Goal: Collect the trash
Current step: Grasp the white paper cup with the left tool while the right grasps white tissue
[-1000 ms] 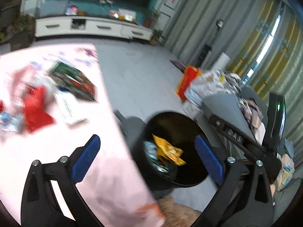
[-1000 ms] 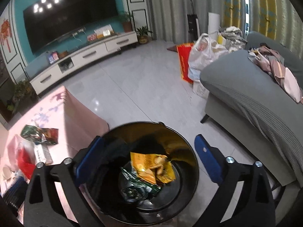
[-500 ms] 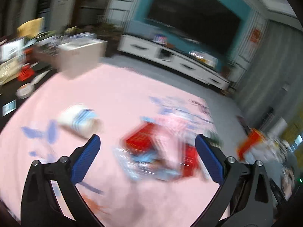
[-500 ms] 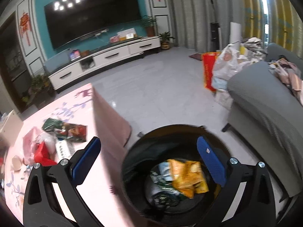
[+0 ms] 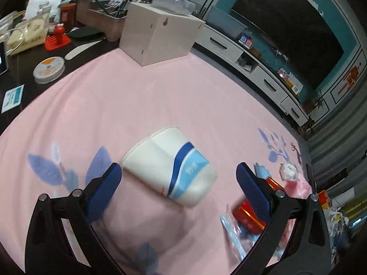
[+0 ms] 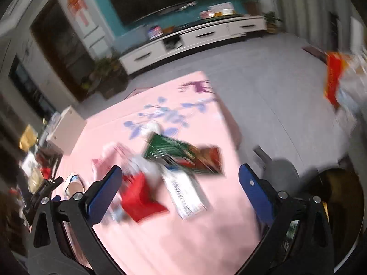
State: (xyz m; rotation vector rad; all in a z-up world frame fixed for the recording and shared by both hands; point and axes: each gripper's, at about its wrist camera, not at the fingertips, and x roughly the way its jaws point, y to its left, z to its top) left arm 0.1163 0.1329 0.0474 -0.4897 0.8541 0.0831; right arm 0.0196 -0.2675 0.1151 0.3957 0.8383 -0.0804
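**Left gripper swinging from the bin to a crushed paper cup**

A second ago the left gripper (image 5: pixel 175 184) was looking down past the table edge into the black bin; now it is hovering over the pink tablecloth (image 5: pixel 142 100) with its jaws spread wide and nothing between them. A flattened white paper cup (image 5: pixel 168 168) with a blue band is lying on its side directly ahead, framed between the two blue pads, the left pad just beside its rim. That suggests the cup is the next piece to collect.

The right gripper (image 6: pixel 179 189) is also turning away from the bin (image 6: pixel 341 197), which now sits at its far right, and is facing the table with its jaws released and empty. Ahead of it, blurred, are lying a red wrapper (image 6: pixel 140 198), a white printed packet (image 6: pixel 185 194) and a green-and-red snack bag (image 6: pixel 183 155).
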